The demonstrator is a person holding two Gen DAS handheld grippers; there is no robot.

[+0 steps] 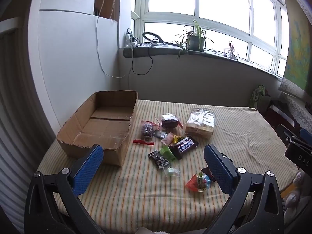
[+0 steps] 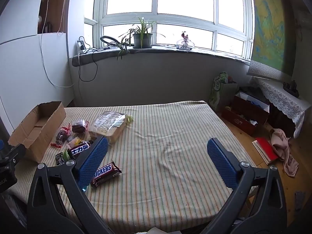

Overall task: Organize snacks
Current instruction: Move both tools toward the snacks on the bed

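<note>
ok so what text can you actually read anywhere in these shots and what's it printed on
"NICKERS", first letter hidden by the finger: brown Snickers bar on the striped cloth.
"士力架": second Snickers bar in the snack pile.
"DAS": black body of the other gripper at the left wrist view's right edge.
Print on the clear bread bag and small candy wrappers: too small to read.

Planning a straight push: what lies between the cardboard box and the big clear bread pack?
Two dark wrapped cakes, seen in both views.

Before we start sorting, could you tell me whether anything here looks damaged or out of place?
The cardboard box has ragged, torn rims, and one Snickers bar lies apart from the snack pile.
</note>
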